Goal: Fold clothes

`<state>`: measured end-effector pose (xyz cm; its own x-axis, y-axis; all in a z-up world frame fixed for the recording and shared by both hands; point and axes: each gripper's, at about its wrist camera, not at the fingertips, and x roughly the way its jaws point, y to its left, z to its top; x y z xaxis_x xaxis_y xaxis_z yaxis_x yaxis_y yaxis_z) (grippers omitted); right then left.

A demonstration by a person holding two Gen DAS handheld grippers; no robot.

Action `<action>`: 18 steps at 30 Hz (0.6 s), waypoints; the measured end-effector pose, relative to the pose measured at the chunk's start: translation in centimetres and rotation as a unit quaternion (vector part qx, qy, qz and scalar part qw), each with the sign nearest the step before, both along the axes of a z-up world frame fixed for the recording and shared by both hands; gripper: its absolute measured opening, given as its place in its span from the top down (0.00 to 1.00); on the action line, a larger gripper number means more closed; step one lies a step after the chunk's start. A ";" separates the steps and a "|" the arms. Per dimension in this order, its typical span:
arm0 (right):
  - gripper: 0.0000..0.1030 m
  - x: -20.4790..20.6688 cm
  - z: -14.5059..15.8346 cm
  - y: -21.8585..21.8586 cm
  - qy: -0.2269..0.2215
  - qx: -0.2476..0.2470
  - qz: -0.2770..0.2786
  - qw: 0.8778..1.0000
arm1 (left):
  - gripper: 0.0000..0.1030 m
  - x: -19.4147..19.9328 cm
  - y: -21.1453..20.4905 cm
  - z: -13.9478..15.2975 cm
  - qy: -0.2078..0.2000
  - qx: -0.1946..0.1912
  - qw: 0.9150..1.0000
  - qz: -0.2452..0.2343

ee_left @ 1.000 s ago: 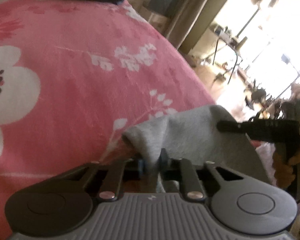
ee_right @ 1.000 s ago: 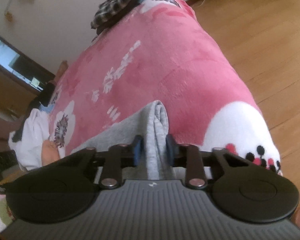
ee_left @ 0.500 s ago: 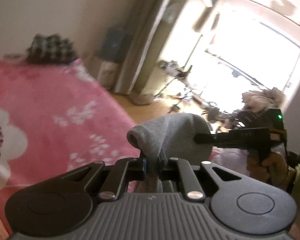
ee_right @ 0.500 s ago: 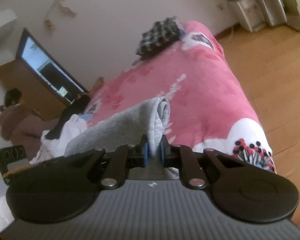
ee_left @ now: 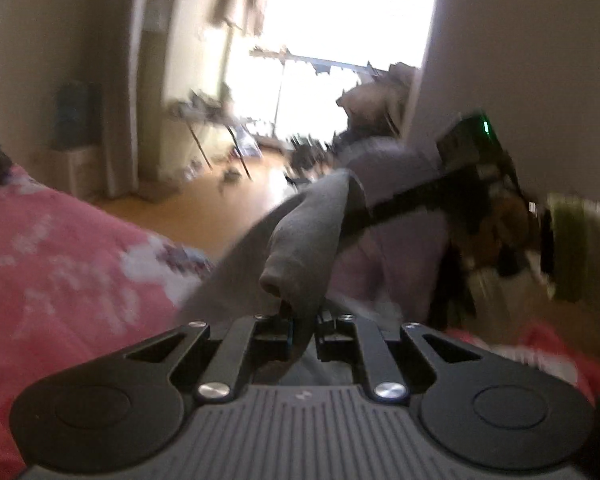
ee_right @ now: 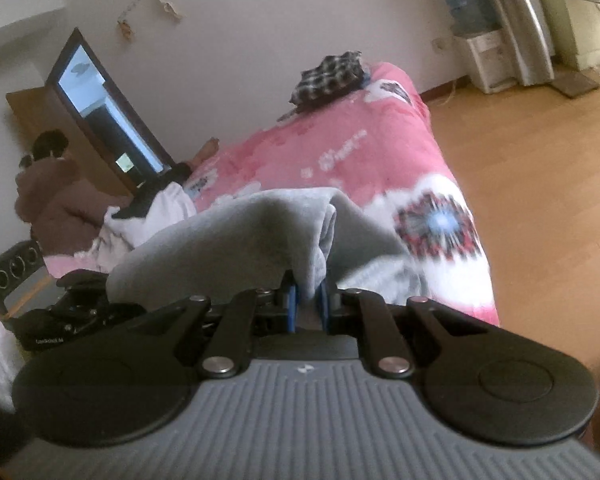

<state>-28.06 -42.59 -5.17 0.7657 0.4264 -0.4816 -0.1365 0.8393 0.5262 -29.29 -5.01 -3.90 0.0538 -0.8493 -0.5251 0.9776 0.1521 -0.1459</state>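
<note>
A grey garment (ee_left: 308, 236) hangs lifted above the pink flowered bed cover (ee_left: 52, 264). My left gripper (ee_left: 304, 320) is shut on one bunched edge of it. In the right wrist view the same grey garment (ee_right: 236, 236) stretches leftwards over the bed cover (ee_right: 340, 152), and my right gripper (ee_right: 309, 300) is shut on another fold of it. The right gripper's black body (ee_left: 460, 168) with a green light shows at the right of the left wrist view, held in a hand. The left wrist view is blurred.
A folded checked garment (ee_right: 328, 76) lies at the far end of the bed. White clothes (ee_right: 156, 216) are heaped at the bed's left side, near a person in brown (ee_right: 48, 192) and a mirror (ee_right: 108, 112). Wooden floor (ee_right: 540, 168) runs along the right; a bright window (ee_left: 340, 40) stands beyond.
Both grippers have risen and swung with the grey garment, lifting it off the bed cover. The left view has turned from the bed toward the window and the room.
</note>
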 end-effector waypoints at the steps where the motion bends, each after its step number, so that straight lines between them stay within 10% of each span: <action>1: 0.89 -1.2 -1.0 0.2 0.005 -0.003 -0.008 1.000 | 0.89 -0.7 -0.2 -1.2 0.009 0.018 1.000 -0.011; 7: 0.82 -7.0 -8.5 0.8 0.081 0.006 -0.092 0.992 | 0.67 -2.3 -2.0 -8.0 0.092 0.124 0.987 -0.052; 14: 0.74 -13.5 -11.1 0.3 0.055 0.185 -0.221 0.956 | 0.56 -2.0 -0.6 -7.5 0.127 0.107 0.986 -0.031; 18: 0.39 -14.4 -11.3 0.4 0.049 0.253 -0.261 0.930 | 0.49 -1.7 0.4 -7.0 0.149 0.101 0.984 -0.007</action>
<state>-42.48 -42.19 -16.49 0.8953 0.1998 -0.3981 0.2891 0.4193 0.8606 -31.02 -4.57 -10.91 -0.1398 -0.7251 -0.6743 0.8984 0.1934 -0.3942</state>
